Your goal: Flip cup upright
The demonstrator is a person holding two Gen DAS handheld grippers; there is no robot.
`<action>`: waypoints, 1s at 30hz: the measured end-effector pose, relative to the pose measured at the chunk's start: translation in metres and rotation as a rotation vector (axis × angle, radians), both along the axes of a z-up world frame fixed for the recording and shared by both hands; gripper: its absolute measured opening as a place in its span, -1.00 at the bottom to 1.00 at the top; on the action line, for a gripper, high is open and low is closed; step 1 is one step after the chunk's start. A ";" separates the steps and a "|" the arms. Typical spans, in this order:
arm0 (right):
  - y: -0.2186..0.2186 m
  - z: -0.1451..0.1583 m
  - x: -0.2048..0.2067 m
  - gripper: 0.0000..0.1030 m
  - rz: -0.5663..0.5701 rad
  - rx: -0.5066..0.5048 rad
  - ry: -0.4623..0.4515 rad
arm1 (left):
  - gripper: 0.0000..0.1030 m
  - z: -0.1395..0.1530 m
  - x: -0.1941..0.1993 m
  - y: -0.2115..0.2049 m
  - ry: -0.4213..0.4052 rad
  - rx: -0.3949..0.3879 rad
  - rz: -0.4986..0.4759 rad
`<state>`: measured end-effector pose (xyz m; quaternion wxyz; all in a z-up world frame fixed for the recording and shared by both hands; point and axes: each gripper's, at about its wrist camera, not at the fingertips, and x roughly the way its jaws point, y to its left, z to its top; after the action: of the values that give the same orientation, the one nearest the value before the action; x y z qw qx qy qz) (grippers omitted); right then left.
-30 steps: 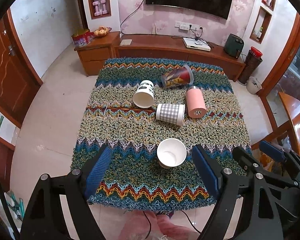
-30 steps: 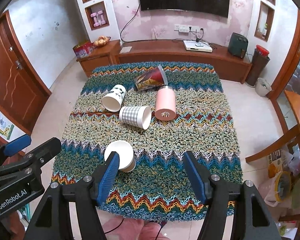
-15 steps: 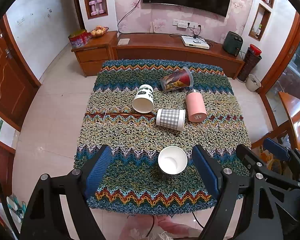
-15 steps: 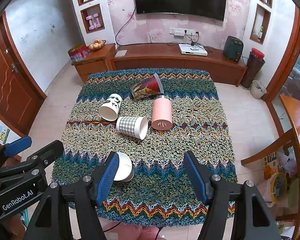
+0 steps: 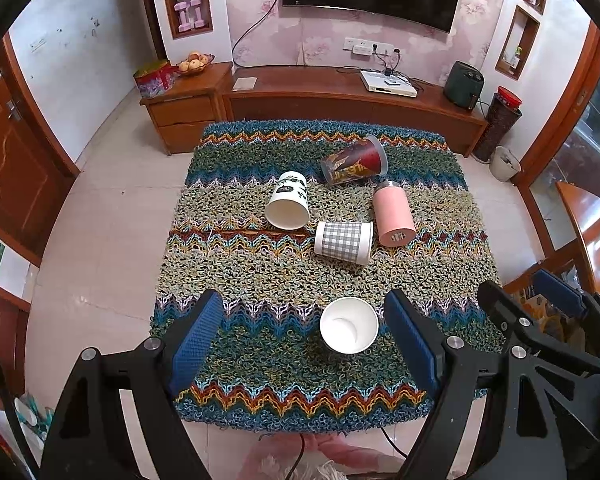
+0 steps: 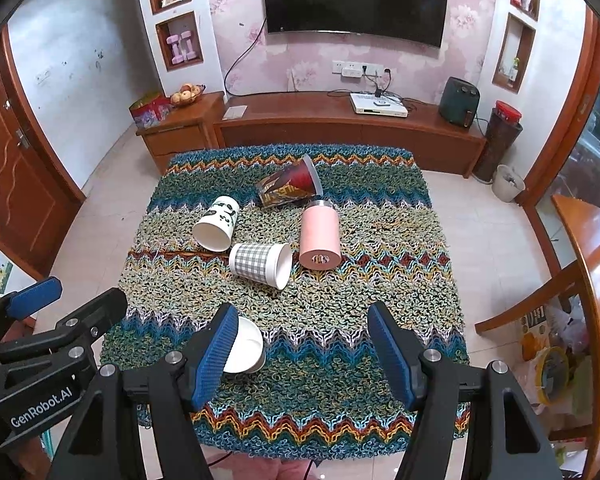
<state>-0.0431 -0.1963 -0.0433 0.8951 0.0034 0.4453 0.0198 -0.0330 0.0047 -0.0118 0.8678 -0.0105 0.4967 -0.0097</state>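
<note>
A plain white paper cup stands upright near the front of the knitted table cover; in the right wrist view my left finger partly hides it. Further back lie a checked cup, a white panda-print cup, a pink tumbler and a red-and-dark cup, all on their sides. My left gripper is open and empty, high above the front of the table. My right gripper is open and empty, to its right.
A wooden TV bench with a set-top box and a dark green appliance runs behind the table. A wooden chair and side table stand to the right. A brown door is on the left.
Both grippers have risen and drawn back from the table, so the cups look smaller and further off. The white cup stays upright where it stood. Both grippers stay open.
</note>
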 end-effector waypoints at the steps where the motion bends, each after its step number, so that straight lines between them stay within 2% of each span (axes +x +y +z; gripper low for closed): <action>1: 0.000 0.000 0.000 0.32 -0.002 -0.001 -0.002 | 0.66 0.001 0.001 0.000 -0.001 0.000 0.000; 30: 0.001 0.008 0.002 0.32 -0.008 0.000 -0.021 | 0.66 0.007 0.002 0.004 -0.010 -0.004 -0.004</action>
<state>-0.0407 -0.1953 -0.0357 0.8999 0.0052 0.4357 0.0162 -0.0315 0.0089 -0.0048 0.8702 -0.0112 0.4924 -0.0125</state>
